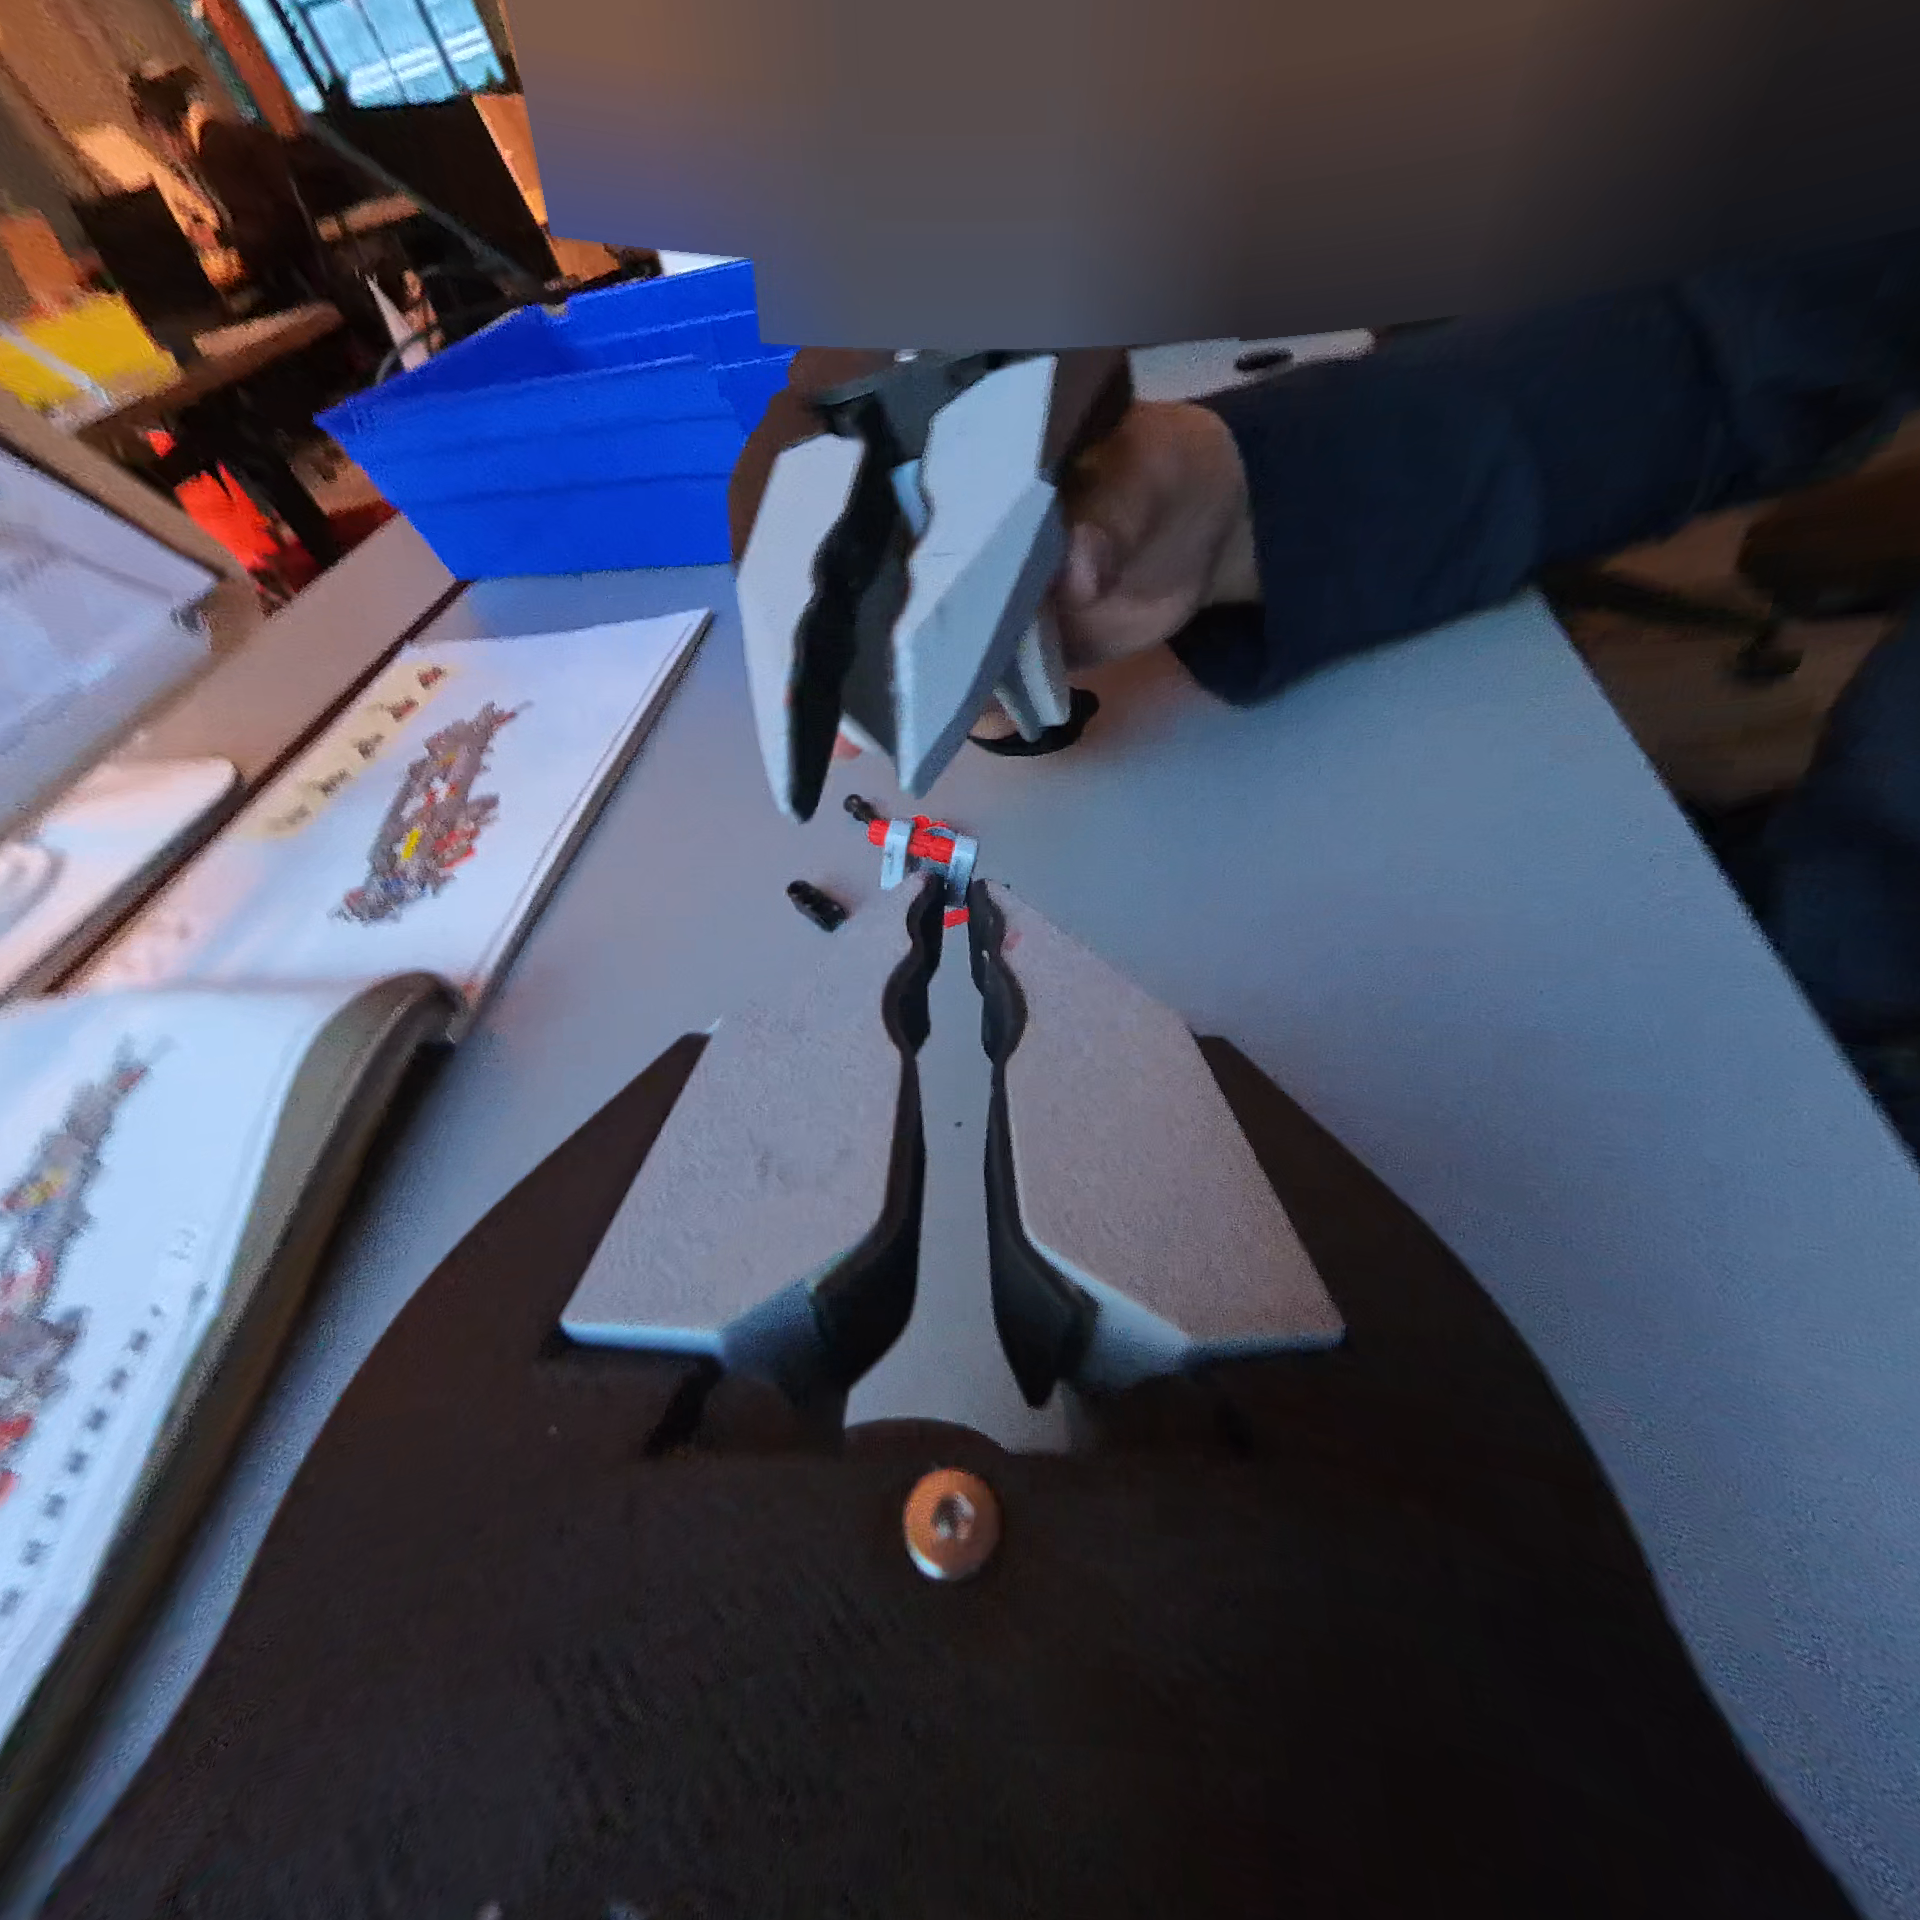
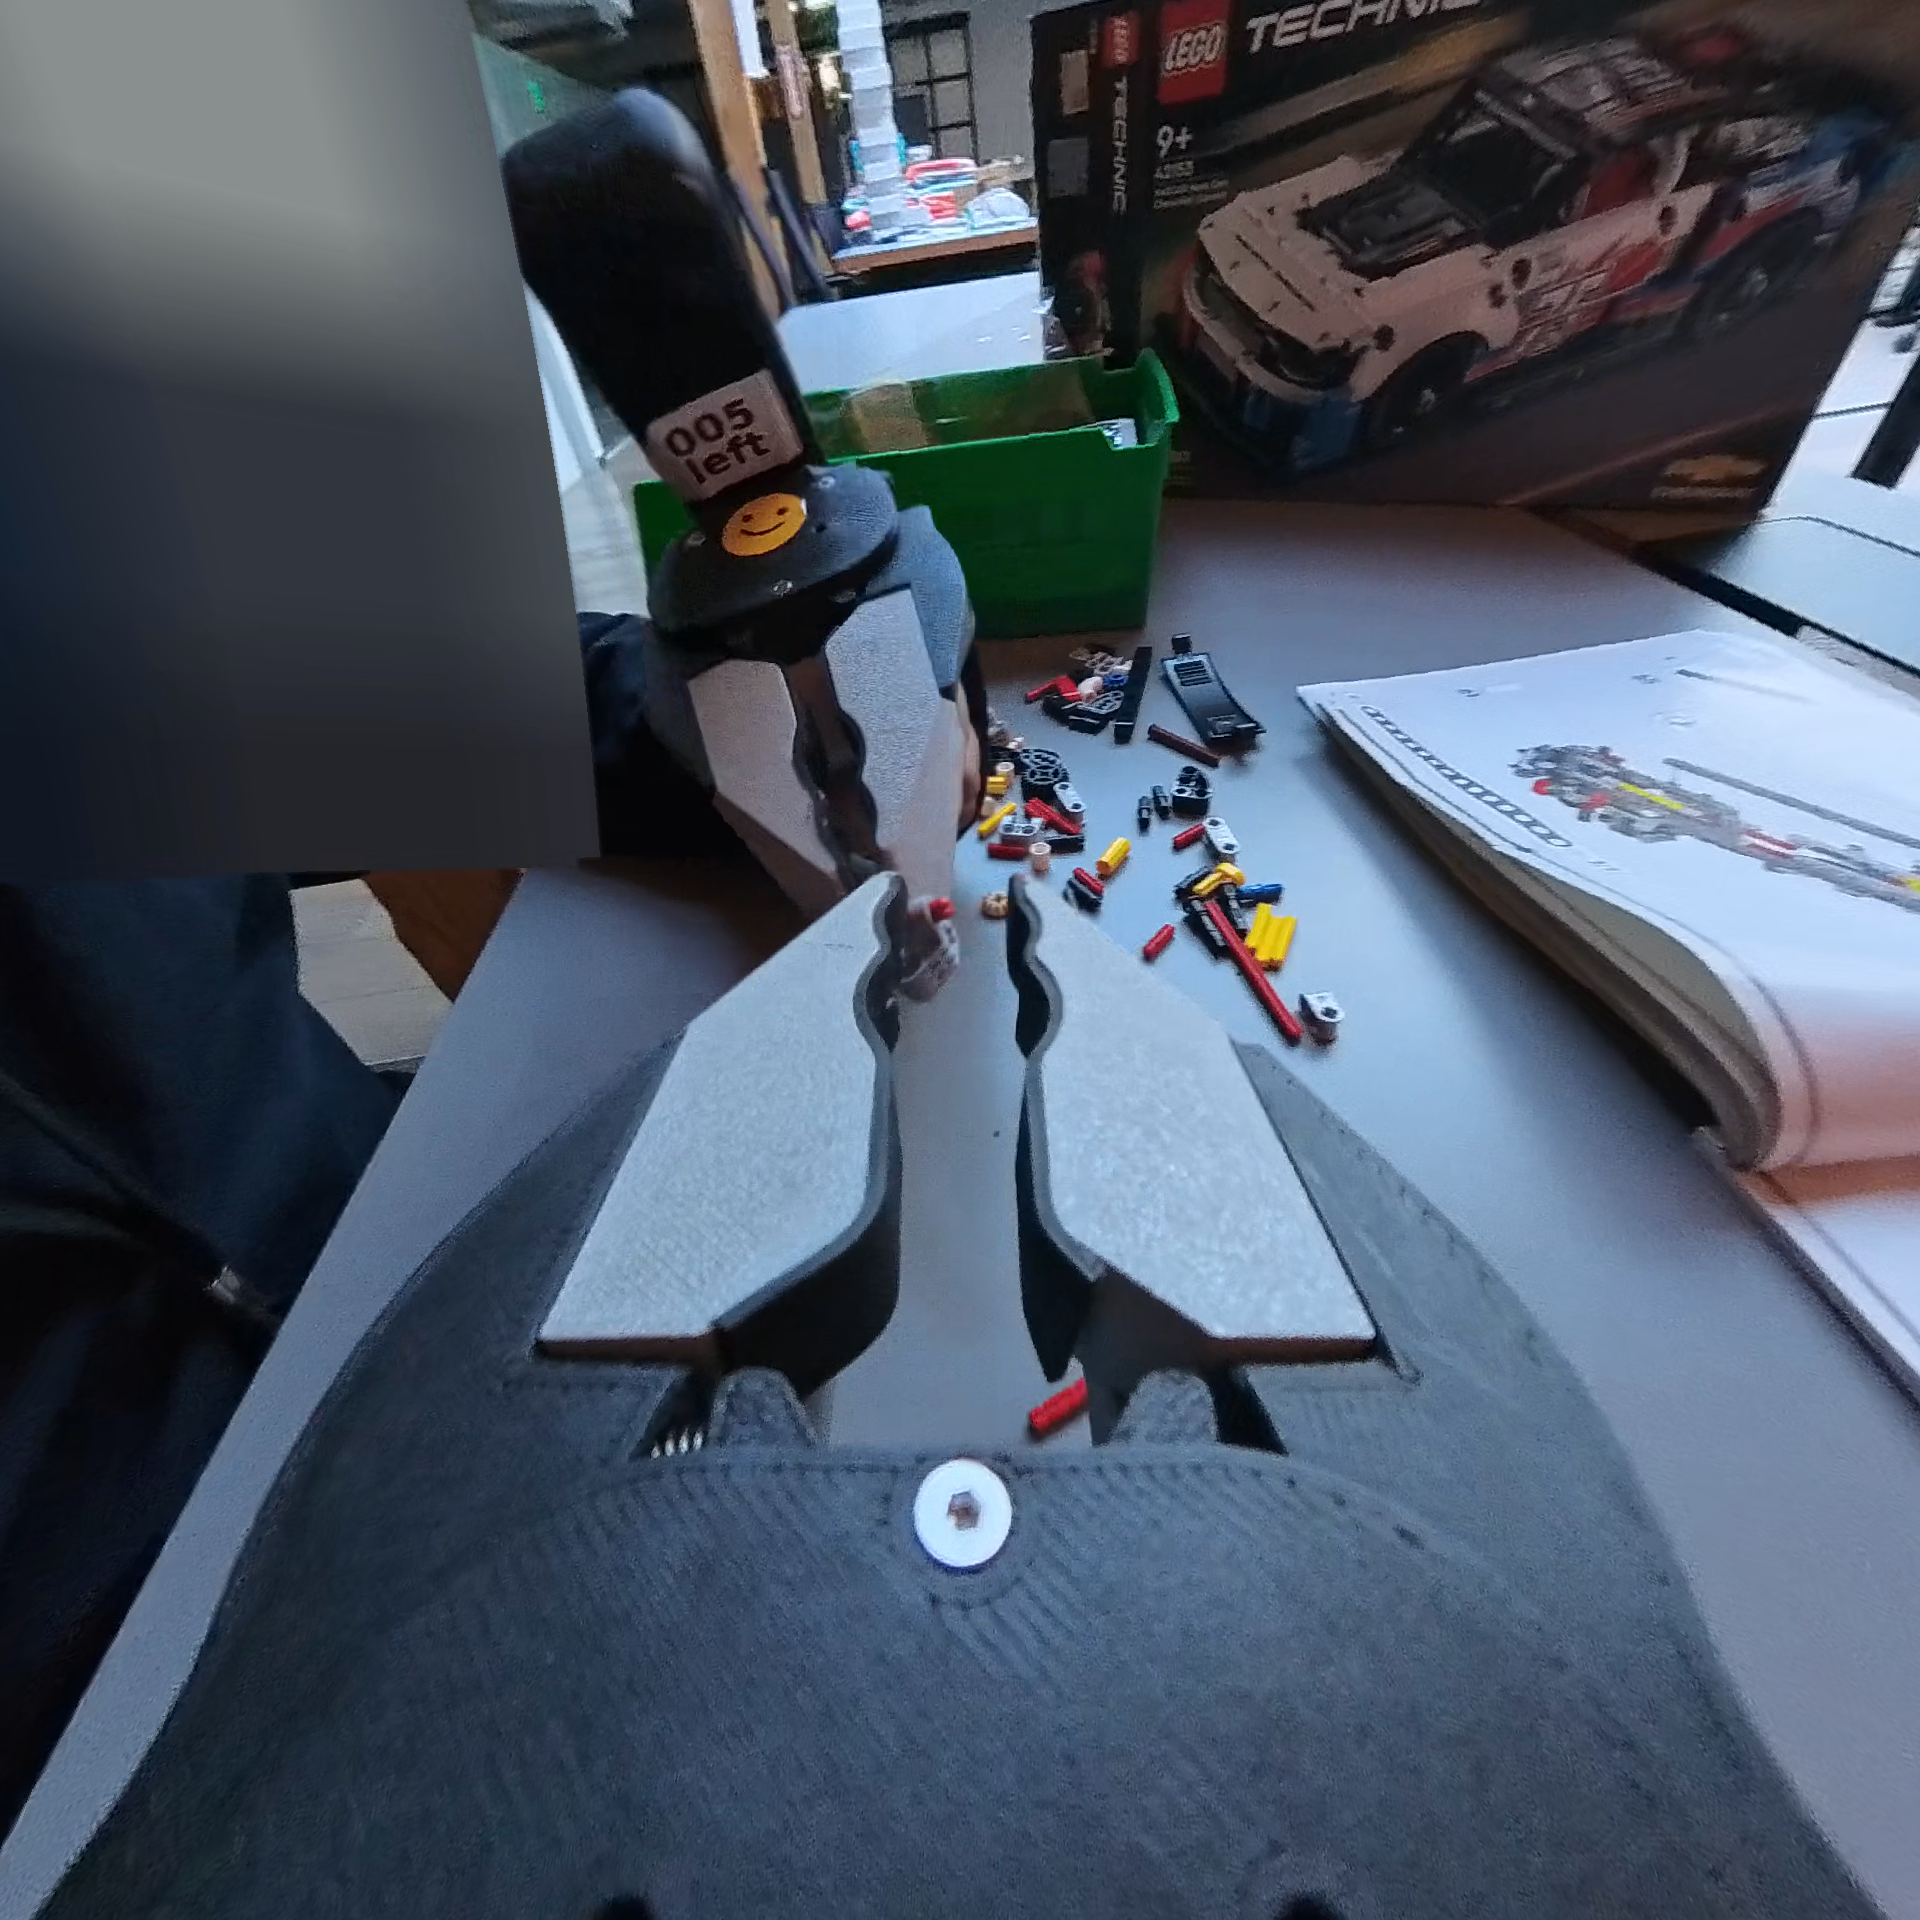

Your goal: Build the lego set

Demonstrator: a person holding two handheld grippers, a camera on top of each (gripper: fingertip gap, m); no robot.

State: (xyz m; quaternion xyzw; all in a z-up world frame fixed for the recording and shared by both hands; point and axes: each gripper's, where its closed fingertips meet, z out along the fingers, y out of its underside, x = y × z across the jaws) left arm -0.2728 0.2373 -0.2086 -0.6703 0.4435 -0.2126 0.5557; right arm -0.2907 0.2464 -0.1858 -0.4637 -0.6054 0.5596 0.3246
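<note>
My left gripper (image 1: pixel 948 902) is shut on a small grey and red brick assembly (image 1: pixel 920 850) and holds it just above the grey table (image 1: pixel 1351 935). A black pin (image 1: pixel 856 805) sticks out of the assembly's far end. My right gripper (image 1: pixel 857 795) hangs over that end with its fingers apart. In the right wrist view my right gripper (image 2: pixel 956 894) is open. The assembly (image 2: pixel 930 951) lies beside its left pad, and the other pad stands clear of it. The left gripper (image 2: pixel 862 831) comes in from behind. A loose black pin (image 1: pixel 818 906) lies on the table nearby.
An open instruction booklet (image 1: pixel 436 790) lies to the left, also in the right wrist view (image 2: pixel 1662 831). Several loose small parts (image 2: pixel 1143 831) are scattered beyond the grippers. A green bin (image 2: pixel 1039 520), a toy car box (image 2: pixel 1507 260) and a blue bin (image 1: pixel 582 457) stand at the back. Left and right tips are no more than a few centimetres apart.
</note>
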